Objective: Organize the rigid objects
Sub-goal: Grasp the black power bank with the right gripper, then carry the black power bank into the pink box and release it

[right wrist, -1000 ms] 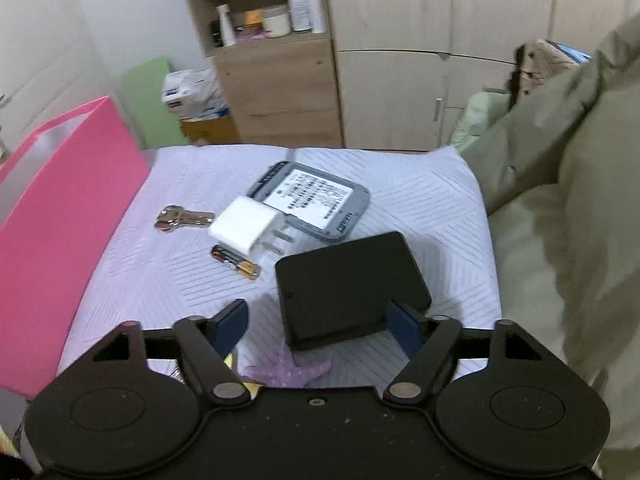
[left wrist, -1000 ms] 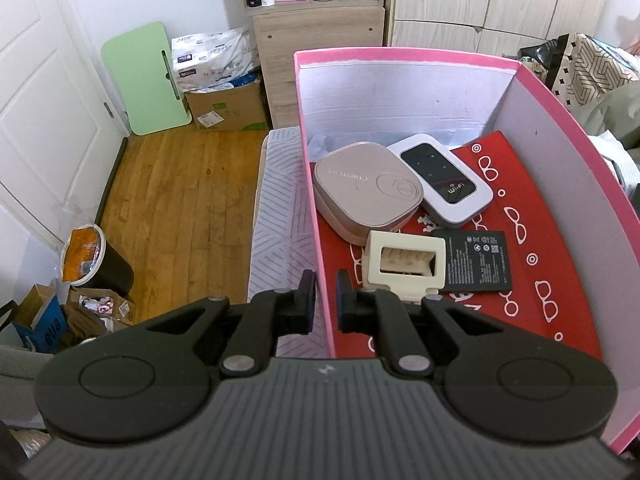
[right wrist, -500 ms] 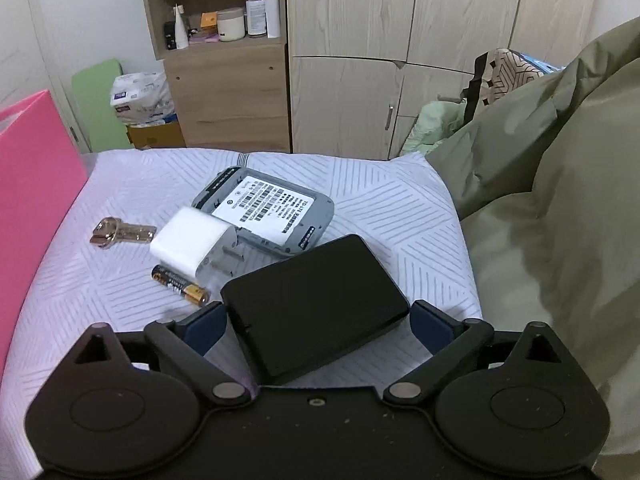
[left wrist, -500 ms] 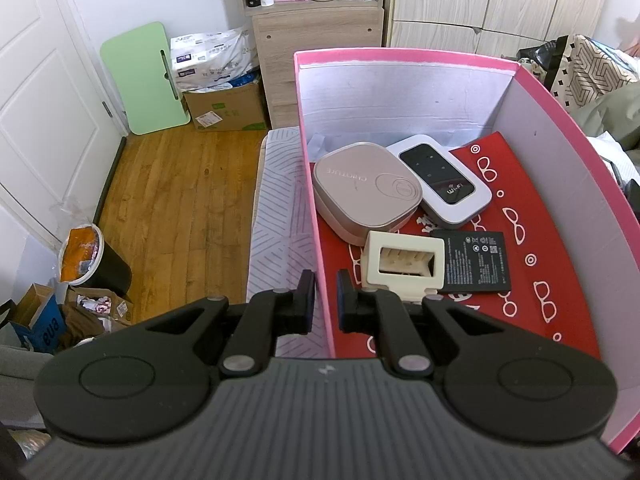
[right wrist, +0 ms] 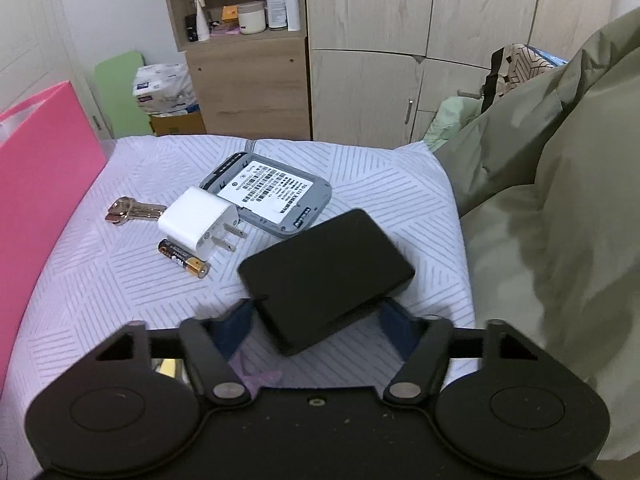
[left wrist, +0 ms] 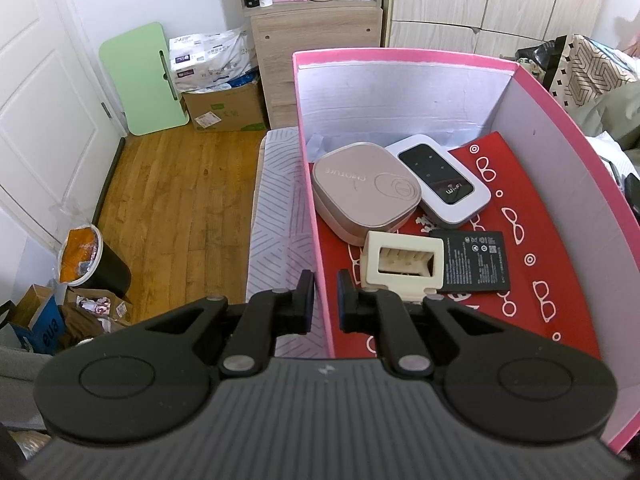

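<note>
In the left wrist view my left gripper (left wrist: 322, 307) is shut on the near left wall of the pink box (left wrist: 316, 248). Inside lie a rose-gold case (left wrist: 364, 188), a white WiFi router (left wrist: 438, 178), a cream plastic holder (left wrist: 402, 260) and a black battery (left wrist: 476, 260). In the right wrist view my right gripper (right wrist: 316, 326) is shut on a black box (right wrist: 326, 276), tilted above the white bedspread (right wrist: 120, 280). Beyond it lie a grey router back (right wrist: 268, 192), a white charger (right wrist: 198, 222), an AA battery (right wrist: 184, 258) and keys (right wrist: 128, 209).
The pink box wall (right wrist: 36, 184) stands at the left of the right wrist view. An olive duvet (right wrist: 560, 216) piles up on the right. A purple star shape (right wrist: 260, 376) lies under the right gripper. A wooden floor (left wrist: 168, 208), a bin (left wrist: 88, 264) and a cabinet (left wrist: 316, 60) lie left of the bed.
My right gripper has closed on the black box and lifted it, tilted, off the bedspread. My left gripper has stayed on the box wall.
</note>
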